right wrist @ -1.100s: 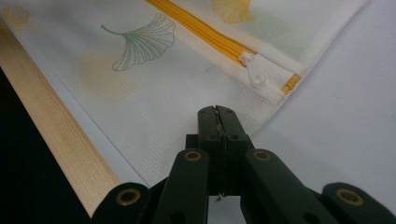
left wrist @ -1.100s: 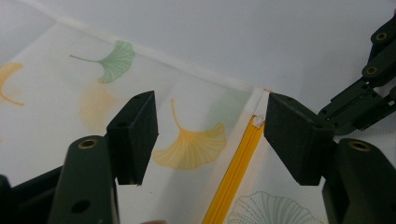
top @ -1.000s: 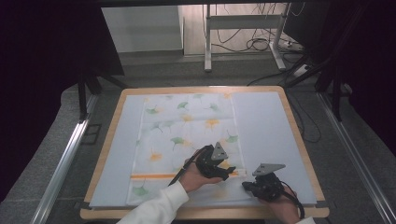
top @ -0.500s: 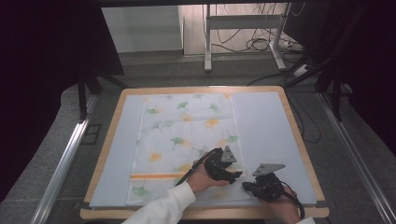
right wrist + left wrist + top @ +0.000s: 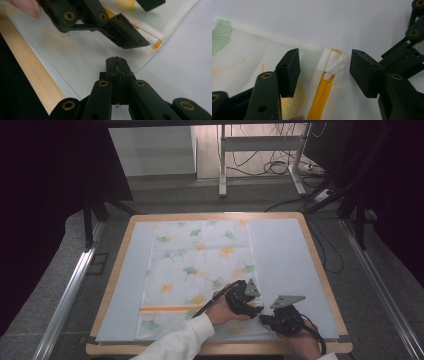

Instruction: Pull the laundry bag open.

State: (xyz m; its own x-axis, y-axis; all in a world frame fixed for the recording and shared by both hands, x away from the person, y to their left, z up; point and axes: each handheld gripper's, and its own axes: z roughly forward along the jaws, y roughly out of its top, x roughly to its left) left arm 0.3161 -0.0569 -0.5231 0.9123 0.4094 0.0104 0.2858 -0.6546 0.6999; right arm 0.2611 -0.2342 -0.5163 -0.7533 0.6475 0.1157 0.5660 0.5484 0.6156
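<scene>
Left gripper (image 5: 324,72) spread, straddling the zip pull (image 5: 336,69) at frame centre; pull not yet pinched. Right gripper (image 5: 116,61) pressed together on the cloth (image 5: 82,57). Zip closed.

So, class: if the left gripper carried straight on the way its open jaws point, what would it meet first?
Most likely the white zipper pull at the end of the yellow zipper, centred between the left gripper jaws; depth is uncertain.
</scene>
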